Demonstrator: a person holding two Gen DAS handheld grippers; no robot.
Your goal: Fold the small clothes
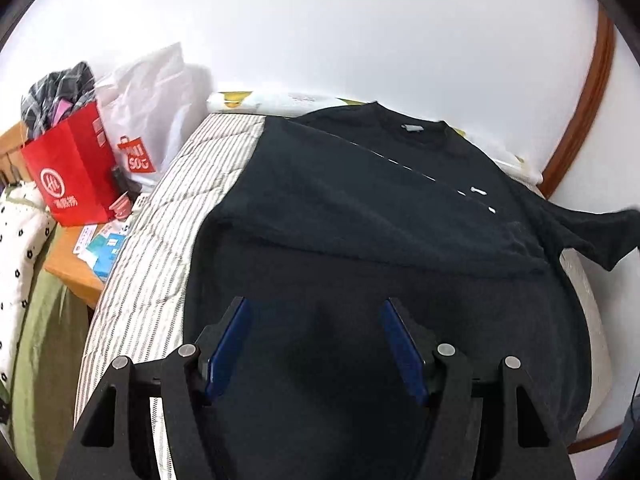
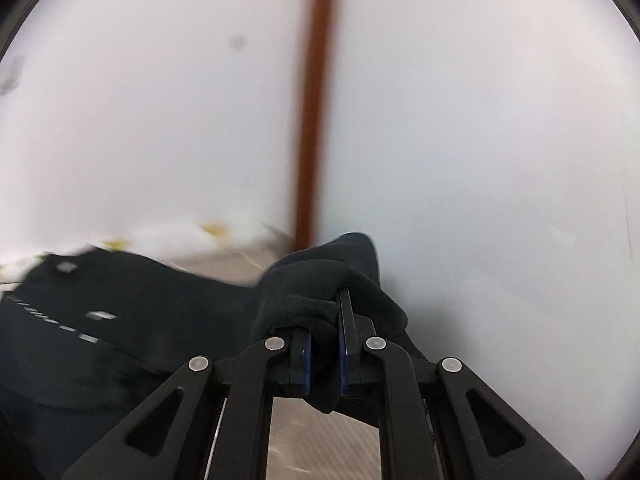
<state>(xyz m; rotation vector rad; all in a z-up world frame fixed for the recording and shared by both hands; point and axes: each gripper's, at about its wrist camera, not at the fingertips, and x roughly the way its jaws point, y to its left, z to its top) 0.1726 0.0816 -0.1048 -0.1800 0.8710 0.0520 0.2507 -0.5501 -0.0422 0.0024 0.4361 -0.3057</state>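
Observation:
A black T-shirt [image 1: 380, 208] lies spread on a striped bed [image 1: 160, 240], collar at the far end, its left side folded over. My left gripper [image 1: 316, 312] is open and empty, just above the shirt's near part. The shirt's right sleeve [image 1: 600, 232] is lifted off the bed at the right. My right gripper [image 2: 326, 320] is shut on that sleeve [image 2: 320, 276], with bunched black cloth between its blue pads. The rest of the shirt [image 2: 120, 320] trails down to the left in the right wrist view, which is blurred.
A red paper bag [image 1: 76, 172] with clothes and a white plastic bag [image 1: 148, 112] stand on a wooden bedside table [image 1: 72, 268] at the left. A white wall with a brown strip [image 2: 316, 112] is behind the bed. A green cover [image 1: 44, 340] hangs at the near left.

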